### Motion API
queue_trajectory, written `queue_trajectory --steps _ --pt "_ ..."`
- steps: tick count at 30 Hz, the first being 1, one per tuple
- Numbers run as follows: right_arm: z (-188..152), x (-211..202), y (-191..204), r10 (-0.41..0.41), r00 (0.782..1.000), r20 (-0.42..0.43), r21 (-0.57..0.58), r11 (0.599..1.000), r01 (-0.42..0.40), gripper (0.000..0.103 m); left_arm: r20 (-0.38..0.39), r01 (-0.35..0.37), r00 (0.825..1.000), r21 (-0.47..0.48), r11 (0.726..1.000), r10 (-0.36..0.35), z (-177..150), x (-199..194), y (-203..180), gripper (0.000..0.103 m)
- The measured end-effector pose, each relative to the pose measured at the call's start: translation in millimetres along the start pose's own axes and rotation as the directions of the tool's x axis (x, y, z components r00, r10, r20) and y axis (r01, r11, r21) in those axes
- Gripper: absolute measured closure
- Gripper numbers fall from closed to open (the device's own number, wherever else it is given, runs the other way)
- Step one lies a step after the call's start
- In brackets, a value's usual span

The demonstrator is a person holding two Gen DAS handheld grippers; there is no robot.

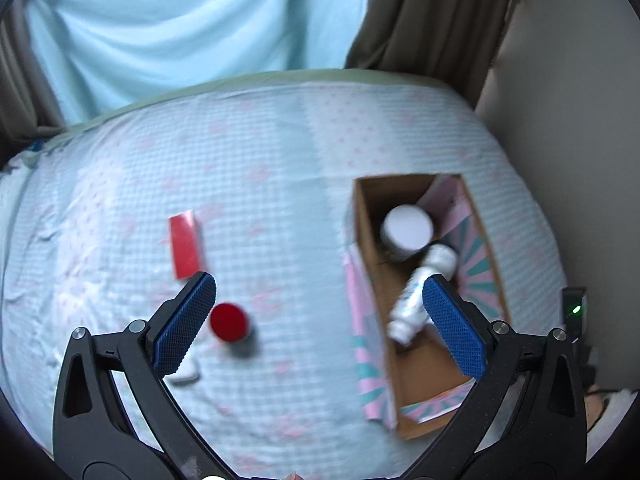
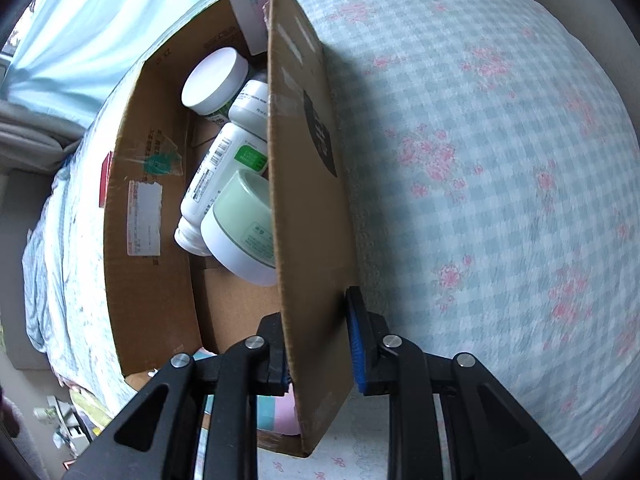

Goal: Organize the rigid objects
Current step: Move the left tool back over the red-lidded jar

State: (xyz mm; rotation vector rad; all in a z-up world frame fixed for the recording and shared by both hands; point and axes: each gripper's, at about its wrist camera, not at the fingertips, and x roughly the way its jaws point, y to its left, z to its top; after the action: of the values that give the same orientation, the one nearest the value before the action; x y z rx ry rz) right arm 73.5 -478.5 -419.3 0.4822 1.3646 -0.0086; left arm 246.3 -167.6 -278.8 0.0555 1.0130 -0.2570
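Observation:
An open cardboard box (image 1: 374,216) stands on the bed at the right. It holds a white-lidded jar (image 1: 406,226) and a white bottle (image 1: 416,296) lying on its side. My left gripper (image 1: 320,308) is open and empty above the bed. A red-capped jar (image 1: 230,322) stands by its left finger, a red flat box (image 1: 185,244) lies beyond, and a small white object (image 1: 186,376) lies under the finger. My right gripper (image 2: 320,344) is shut on the box's near wall (image 2: 308,184). Inside show the white-lidded jar (image 2: 214,78), the white bottle (image 2: 222,172) and a pale green jar (image 2: 242,224).
The bed (image 1: 280,152) has a light blue checked cover with pink flowers. Blue and brown curtains (image 1: 432,16) hang behind it. A wall (image 1: 560,120) stands at the right. Clutter lies on the floor beside the bed (image 2: 68,428).

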Motion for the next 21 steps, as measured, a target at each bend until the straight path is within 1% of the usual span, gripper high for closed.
queue_trajectory --steps 5,8,11,15,17,20,21 --pt "-2.7 -4.8 -7.9 0.017 1.0 0.015 0.046 0.999 -0.017 0.081 -0.053 -0.021 0.998 -0.048 0.999 0.018 -29.7 15.3 49.2 0.0" --pt "-6.5 -10.3 -14.5 0.026 0.999 0.03 0.081 0.996 -0.028 0.081 -0.082 -0.027 0.996 -0.056 0.998 0.022 -49.2 33.8 74.1 0.0" --pt "-10.8 -14.6 -19.3 0.033 0.998 0.053 0.112 0.993 -0.039 0.081 -0.096 -0.028 0.995 -0.031 0.999 0.025 -67.2 57.6 90.3 0.0" --pt "-16.7 -18.5 -22.0 0.032 0.996 0.086 0.142 0.989 -0.044 0.081 -0.061 -0.007 0.998 0.029 1.0 0.009 -84.1 89.9 99.2 0.0" --pt "-19.6 -19.6 -22.0 0.032 0.994 0.105 0.154 0.987 -0.048 0.081 -0.057 0.004 0.998 0.053 0.999 -0.001 -90.9 109.1 102.0 0.0" --pt "-26.2 -22.8 -25.9 0.034 0.991 0.131 0.171 0.984 -0.057 0.081 -0.052 -0.022 0.998 0.079 0.997 0.026 -103.0 139.1 107.9 0.0" --pt "-29.7 -24.0 -26.3 0.036 0.99 0.139 0.175 0.983 -0.06 0.081 -0.048 -0.019 0.999 0.085 0.996 0.023 -106.3 147.0 108.8 0.0"
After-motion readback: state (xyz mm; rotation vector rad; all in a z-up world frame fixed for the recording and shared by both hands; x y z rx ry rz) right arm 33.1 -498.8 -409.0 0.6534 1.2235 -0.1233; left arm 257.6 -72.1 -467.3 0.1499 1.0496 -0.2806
